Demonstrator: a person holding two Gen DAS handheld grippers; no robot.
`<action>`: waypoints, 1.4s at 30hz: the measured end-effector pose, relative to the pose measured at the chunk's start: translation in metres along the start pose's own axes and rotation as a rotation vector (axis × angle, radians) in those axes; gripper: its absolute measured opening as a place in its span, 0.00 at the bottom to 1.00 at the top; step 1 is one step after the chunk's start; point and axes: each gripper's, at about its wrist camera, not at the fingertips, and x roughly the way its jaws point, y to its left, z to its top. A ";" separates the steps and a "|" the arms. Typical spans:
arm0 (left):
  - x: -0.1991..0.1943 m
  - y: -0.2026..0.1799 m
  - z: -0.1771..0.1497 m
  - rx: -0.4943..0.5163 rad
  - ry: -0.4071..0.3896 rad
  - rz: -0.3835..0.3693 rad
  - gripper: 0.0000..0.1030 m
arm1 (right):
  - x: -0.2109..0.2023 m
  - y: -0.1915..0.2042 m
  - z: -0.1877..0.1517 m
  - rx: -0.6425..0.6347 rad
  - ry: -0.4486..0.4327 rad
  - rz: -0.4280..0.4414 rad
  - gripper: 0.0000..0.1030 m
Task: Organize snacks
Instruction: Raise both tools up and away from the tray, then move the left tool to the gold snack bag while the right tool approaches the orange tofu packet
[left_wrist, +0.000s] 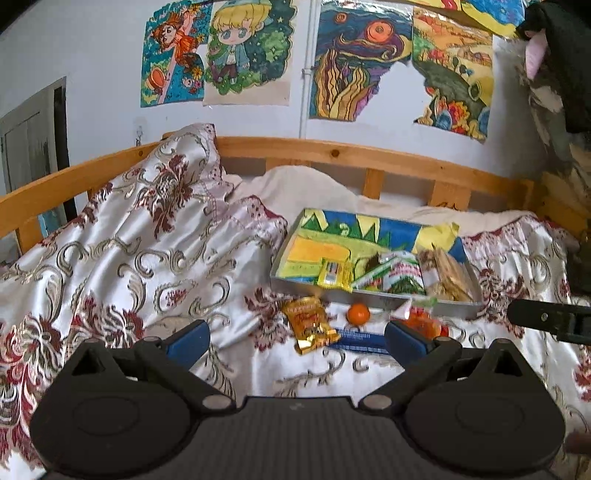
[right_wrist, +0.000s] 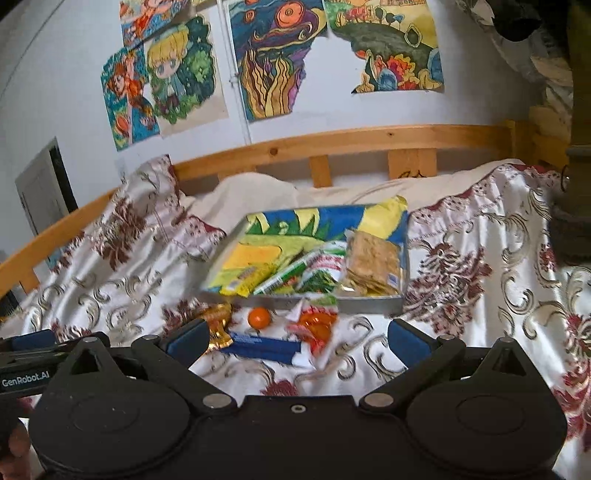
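Snacks loose on the bed (left_wrist: 110, 258) before the tray (left_wrist: 369, 297): both my hand-held grippers (left_wrist: 295, 341) (right_wrist: 295, 341) spread, empty; next, pinch the gold packet (left_wrist: 310, 325).

Bare bedspread (left_wrist: 258, 369) lies open just ahead of the left gripper (left_wrist: 295, 341), whose jaws are spread wide. Beyond it, a gold packet (left_wrist: 309, 325), a small orange ball (left_wrist: 358, 314), a blue bar (right_wrist: 264, 347) and a red-orange packet (right_wrist: 314, 326) crowd the strip before the tray (left_wrist: 369, 297). The tray's left half is bare; snacks fill its right. The right gripper (right_wrist: 295, 341) also gapes.
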 end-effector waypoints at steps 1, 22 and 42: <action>-0.001 0.000 -0.002 0.002 0.006 0.003 0.99 | -0.001 0.001 -0.002 -0.008 0.004 -0.006 0.99; 0.002 0.006 -0.033 0.022 0.193 0.070 0.99 | -0.005 0.014 -0.034 -0.128 0.119 -0.024 0.99; 0.042 0.005 -0.003 0.058 0.220 -0.001 0.99 | 0.022 0.019 -0.011 -0.162 0.184 -0.056 0.99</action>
